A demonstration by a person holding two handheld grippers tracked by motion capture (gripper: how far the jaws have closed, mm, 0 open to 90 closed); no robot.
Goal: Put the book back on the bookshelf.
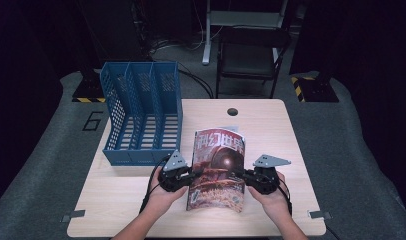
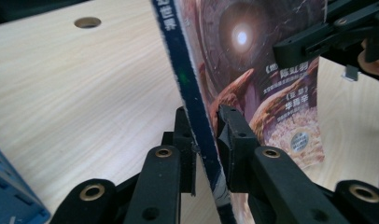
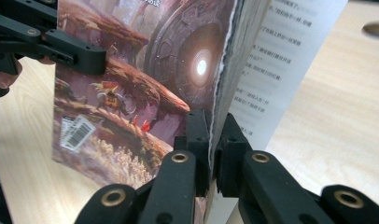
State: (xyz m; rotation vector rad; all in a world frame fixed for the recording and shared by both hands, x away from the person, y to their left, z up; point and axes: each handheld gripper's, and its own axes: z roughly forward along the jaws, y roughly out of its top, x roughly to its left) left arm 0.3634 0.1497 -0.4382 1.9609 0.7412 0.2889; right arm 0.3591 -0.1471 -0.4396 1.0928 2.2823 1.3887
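Observation:
A magazine (image 1: pixel 218 160) with a reddish sci-fi cover is held between both grippers above the front of the wooden table (image 1: pixel 271 125), cover toward me. My left gripper (image 1: pixel 193 175) is shut on its left edge; in the left gripper view the jaws (image 2: pixel 207 135) pinch the dark blue spine (image 2: pixel 187 84). My right gripper (image 1: pixel 242 176) is shut on the right edge; in the right gripper view the jaws (image 3: pixel 214 135) clamp the page edges of the magazine (image 3: pixel 145 70), and a loose text page (image 3: pixel 281 60) stands out behind.
A blue three-slot file holder (image 1: pixel 141 115) stands on the table's back left, its open side toward me. A cable hole (image 1: pixel 233 111) lies near the far edge. A dark chair (image 1: pixel 251 55) stands beyond the table.

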